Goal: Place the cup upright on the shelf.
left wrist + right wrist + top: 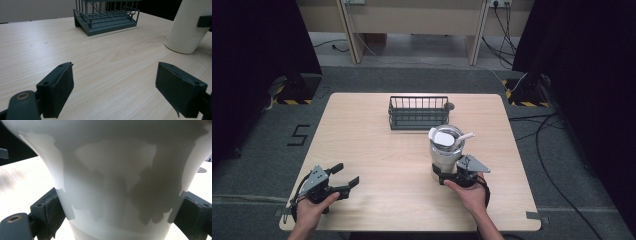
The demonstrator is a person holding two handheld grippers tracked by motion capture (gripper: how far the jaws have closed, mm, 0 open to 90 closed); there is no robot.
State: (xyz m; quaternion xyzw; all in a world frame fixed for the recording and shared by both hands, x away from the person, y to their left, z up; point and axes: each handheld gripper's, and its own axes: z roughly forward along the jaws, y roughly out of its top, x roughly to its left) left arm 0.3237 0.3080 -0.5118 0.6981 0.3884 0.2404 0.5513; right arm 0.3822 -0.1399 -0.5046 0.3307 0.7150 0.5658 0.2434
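High view, upright white jug, right tongs clamping base

White container: tall, off-white vessel, narrow at the base and flaring toward an open round mouth; stands upright on the surface, right of centre and nearer the front edge than the back. Its mouth holds white utensils, one handle leaning out over the right rim. The right claw clasps its lower body, a jaw pressed to each side.

Wire rack: dark grey, rectangular, open-topped, with barred walls and a slatted floor; stands level near the middle of the back edge, just behind the container and apart from it.
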